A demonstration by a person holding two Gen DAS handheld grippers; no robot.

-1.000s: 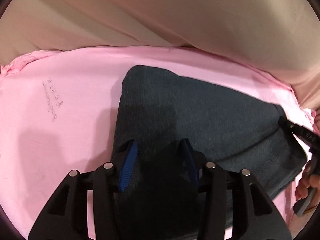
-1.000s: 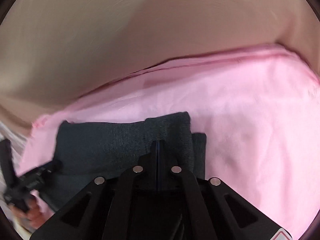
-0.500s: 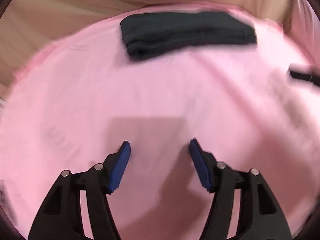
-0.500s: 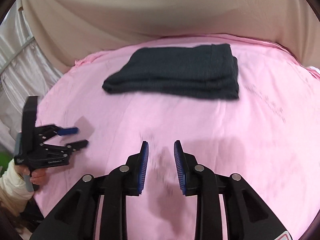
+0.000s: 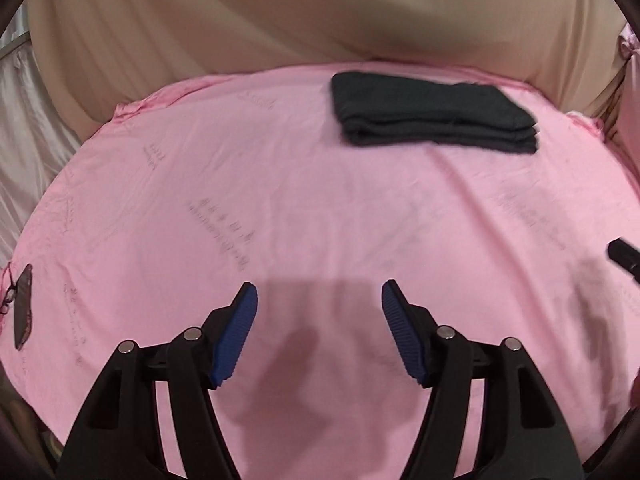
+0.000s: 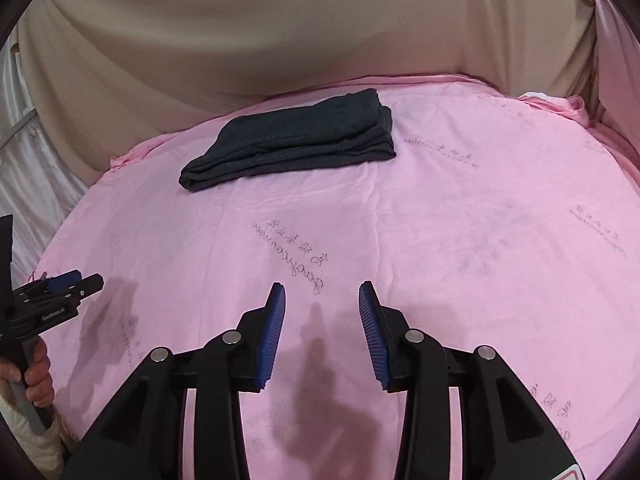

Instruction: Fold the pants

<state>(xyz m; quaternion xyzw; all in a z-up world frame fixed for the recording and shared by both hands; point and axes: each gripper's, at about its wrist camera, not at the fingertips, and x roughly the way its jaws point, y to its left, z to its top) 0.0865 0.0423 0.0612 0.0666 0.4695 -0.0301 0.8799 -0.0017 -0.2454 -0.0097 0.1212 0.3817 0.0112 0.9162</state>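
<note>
From the left wrist view, the folding looks finished: the pants (image 5: 434,120) lie as a compact dark rectangle, stacked in several layers, at the far side of the bench under its pink cloth (image 5: 320,220), close to the beige drape (image 5: 280,20) that hangs behind. The left claw (image 5: 319,334) hovers over bare pink cloth at the near side, well apart from the garment, its blue-padded jaws spread wide and gripping nothing. A dark tip of the right claw shows at the right edge, too little to judge from here. By my reading the step in hand is the pull-away after the last fold, and nothing more than a light check of the bundle's edges seems called for; if a tidy-up were wanted, the claw would have to reach across to the far side. In the right wrist view, the pants (image 6: 296,140) appear as a neat, slightly fanned stack, the layered fold edges facing the camera and the right-hand end squared off, the left-hand end tapering a little. The right claw (image 6: 322,336) is likewise released and empty, over the printed lettering on the cloth. The left claw (image 6: 70,280) sits at the left edge in the person's hand (image 6: 38,376), near the bench's rim.
</note>
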